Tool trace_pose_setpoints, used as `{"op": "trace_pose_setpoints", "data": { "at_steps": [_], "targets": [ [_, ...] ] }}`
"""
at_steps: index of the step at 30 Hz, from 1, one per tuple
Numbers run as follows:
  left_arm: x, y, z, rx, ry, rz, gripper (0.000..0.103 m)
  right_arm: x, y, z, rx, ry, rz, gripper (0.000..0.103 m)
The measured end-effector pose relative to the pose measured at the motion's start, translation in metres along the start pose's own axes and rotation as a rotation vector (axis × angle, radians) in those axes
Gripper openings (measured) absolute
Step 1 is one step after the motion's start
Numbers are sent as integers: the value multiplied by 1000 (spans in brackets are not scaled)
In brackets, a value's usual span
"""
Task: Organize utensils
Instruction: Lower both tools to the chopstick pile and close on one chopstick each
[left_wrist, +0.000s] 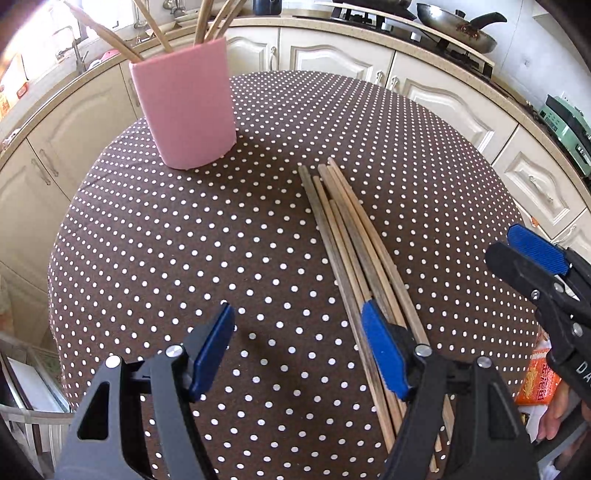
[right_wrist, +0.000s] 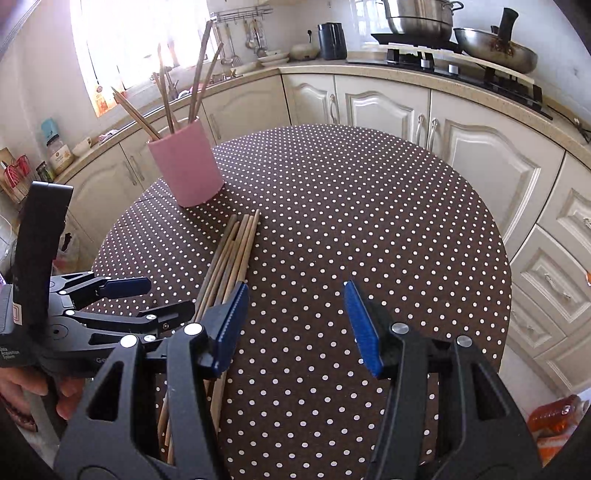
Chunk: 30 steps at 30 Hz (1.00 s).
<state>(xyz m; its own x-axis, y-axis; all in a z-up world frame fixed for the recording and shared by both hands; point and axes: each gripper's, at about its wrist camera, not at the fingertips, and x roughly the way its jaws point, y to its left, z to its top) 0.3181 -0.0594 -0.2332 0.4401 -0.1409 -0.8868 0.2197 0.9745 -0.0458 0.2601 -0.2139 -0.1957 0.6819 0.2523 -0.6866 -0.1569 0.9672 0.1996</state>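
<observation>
The loose chopsticks (left_wrist: 354, 254) lay in a tight bundle on the dotted tabletop (left_wrist: 184, 258), their far tips fanned slightly and pointing toward the pink holder (left_wrist: 184, 107), which stood well apart from them near the far edge. My left jaws (left_wrist: 299, 354) hung wide apart over bare cloth just to the left of the bundle, the right-hand pad in front of the sticks, gripping nothing. My right jaws (right_wrist: 299, 328) were partly spread and inching wider, also empty, poised over cloth on the bundle's other side; its left pad sat just beside the sticks.

I judged this to be the approach to a pickup: neither tool had closed on anything, and the pile was untouched. The next move would call for one pair of jaws to drop astride a stick or several near the close ends, pinch firmly across the thin round shafts, then lift and tip them upright for the holder's mouth. Thin sticks roll and slip, so a square grip mattered.

The pink holder already held several chopsticks (right_wrist: 166, 107), standing splayed and leaning outward at different angles. Whether anything else lay inside I could not tell.
</observation>
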Motion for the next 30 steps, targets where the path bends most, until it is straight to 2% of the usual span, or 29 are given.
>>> {"op": "trace_pose_setpoints", "data": {
  "at_steps": [3, 10, 15, 26, 30],
  "targets": [
    [6, -1, 2, 3, 3, 20, 70, 2, 0, -1, -3, 6, 0, 54],
    [10, 1, 6, -10, 15, 12, 70, 4, 0, 1, -12, 16, -5, 55],
    [10, -6, 9, 4, 23, 53, 70, 8, 0, 3, -14, 37, -8, 55],
    [14, -24, 20, 41, 21, 122, 69, 26, 10, 13, -51, 138, 1, 55],
    [14, -24, 19, 54, 36, 100, 66, 36, 15, 16, -73, 189, 5, 55]
  ]
}}
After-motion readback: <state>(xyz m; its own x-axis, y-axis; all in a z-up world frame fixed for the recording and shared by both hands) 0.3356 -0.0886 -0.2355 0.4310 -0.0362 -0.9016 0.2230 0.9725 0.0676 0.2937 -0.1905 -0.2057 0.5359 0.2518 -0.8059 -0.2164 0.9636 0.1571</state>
